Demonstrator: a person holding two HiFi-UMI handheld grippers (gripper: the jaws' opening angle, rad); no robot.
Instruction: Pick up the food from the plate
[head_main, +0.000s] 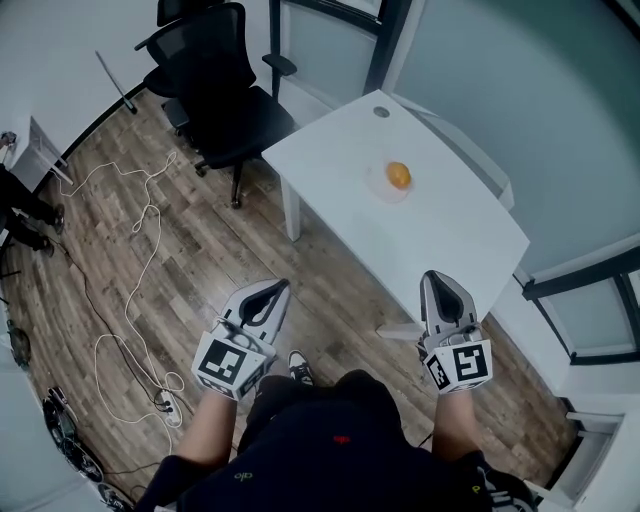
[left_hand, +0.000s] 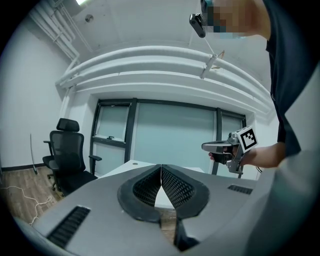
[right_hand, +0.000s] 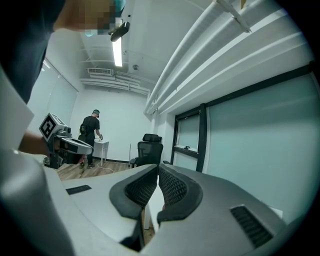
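Observation:
An orange piece of food (head_main: 399, 175) lies on a clear plate (head_main: 384, 191) in the middle of the white table (head_main: 430, 240), well ahead of both grippers. My left gripper (head_main: 280, 286) is held over the wooden floor, short of the table, its jaws shut with nothing in them. My right gripper (head_main: 429, 276) hovers near the table's near edge, also shut and empty. In the left gripper view the jaws (left_hand: 161, 168) meet at the tips, and the right gripper (left_hand: 206, 146) shows at the right. In the right gripper view the jaws (right_hand: 158, 167) are closed.
A black office chair (head_main: 218, 95) stands left of the table. White cables (head_main: 140, 250) trail over the wooden floor at the left. A glass wall (head_main: 520, 90) runs behind the table. A person (right_hand: 91, 135) stands at a small white table far across the room.

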